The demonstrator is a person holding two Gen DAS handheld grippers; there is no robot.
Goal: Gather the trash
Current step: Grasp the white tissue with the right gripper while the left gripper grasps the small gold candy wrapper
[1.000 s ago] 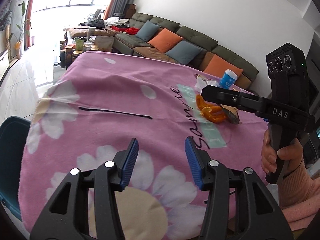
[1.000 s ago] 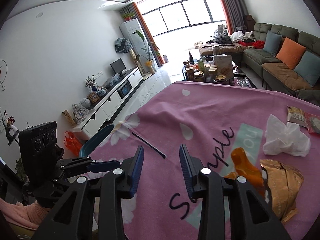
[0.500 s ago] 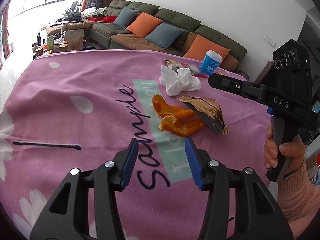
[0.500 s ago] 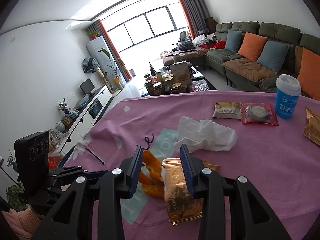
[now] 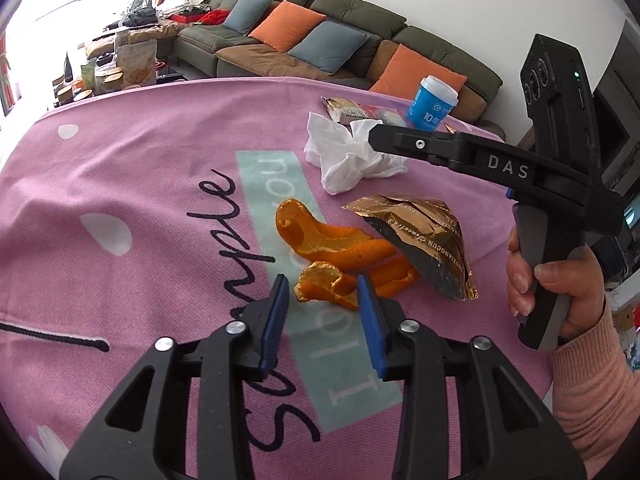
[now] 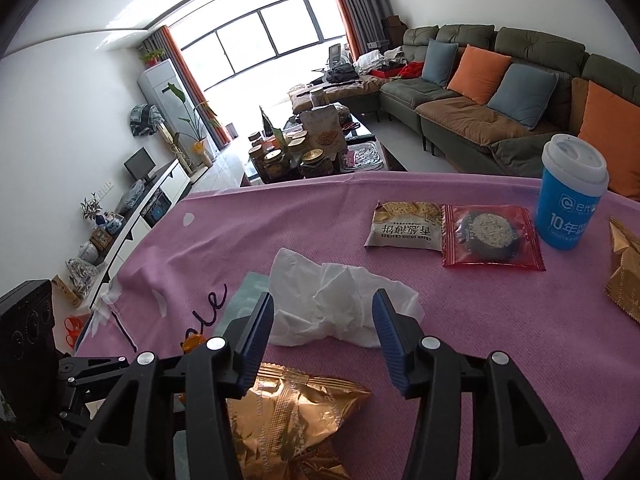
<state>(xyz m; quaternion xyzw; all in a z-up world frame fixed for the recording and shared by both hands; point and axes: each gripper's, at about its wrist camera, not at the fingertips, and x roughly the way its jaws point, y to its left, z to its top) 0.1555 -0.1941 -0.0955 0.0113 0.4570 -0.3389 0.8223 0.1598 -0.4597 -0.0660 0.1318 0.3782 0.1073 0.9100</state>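
Curled orange peels (image 5: 340, 240) lie on the pink flowered tablecloth (image 5: 140, 168), beside a torn gold wrapper (image 5: 424, 240) and a crumpled white tissue (image 5: 348, 156). My left gripper (image 5: 322, 294) hangs low over the nearest peel piece (image 5: 326, 286), which sits between its blue pads; the jaws are closing and the left pad still stands clear of the peel. My right gripper (image 6: 323, 300) hovers over the tissue (image 6: 332, 292) with its jaws opening, the tissue lying below and between them. A hand (image 5: 560, 276) holds it.
A blue lidded cup (image 6: 568, 208) stands at the far right, with a cracker packet (image 6: 404, 226) and a red biscuit packet (image 6: 488, 236) beside it. Another gold wrapper (image 6: 624, 268) lies at the right edge. A black stick (image 5: 52, 338) lies left. A sofa (image 5: 320, 36) stands behind.
Both grippers swept across the cloth to the trash pile. The left jaws narrowed around the peel piece. The right jaws widened and shifted from the gold wrapper to the tissue.
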